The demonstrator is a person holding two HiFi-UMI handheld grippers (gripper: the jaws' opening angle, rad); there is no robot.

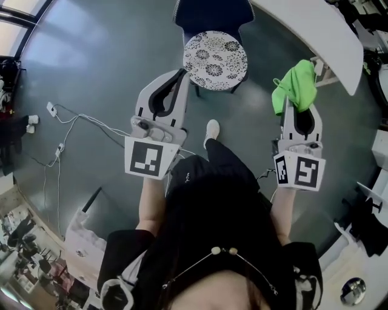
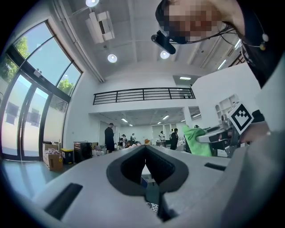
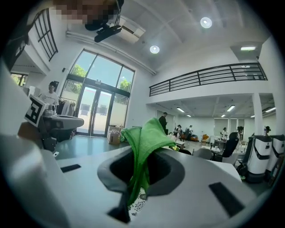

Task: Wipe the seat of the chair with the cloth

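Cloth first: the bright green cloth (image 1: pixel 296 88) is up in the air, off to the right of the chair (image 1: pixel 213 18) and nearer the person than the seat (image 1: pixel 215 60), touching no part of it. Holding it are the right tongs (image 3: pixel 143 151), clamped tight, jaws closed with a fold of the fabric pinched between their tips. A bunch stands up beyond the tips and a thin tail droops down through the opening behind them. It looks like a soft, fluffy wiping rag, very light and limp, with no stiffness at all, so it folds and hangs however it likes. My read is that it won't slide easily out of a firm pinch, and there's nothing to break. But a pinch on one fold leaves little flat fabric to rub with. A hold near the middle, with a good pad bunched beyond the tips, would serve the wiping best, and pressing down should spread it. Over on the other side, the left tongs (image 2: pixel 144 149) are closed too, tips together, nothing between them, held near the chair's left edge. The seat itself is round, white with a black flower pattern, set before a dark blue back, and the wiping has not begun.
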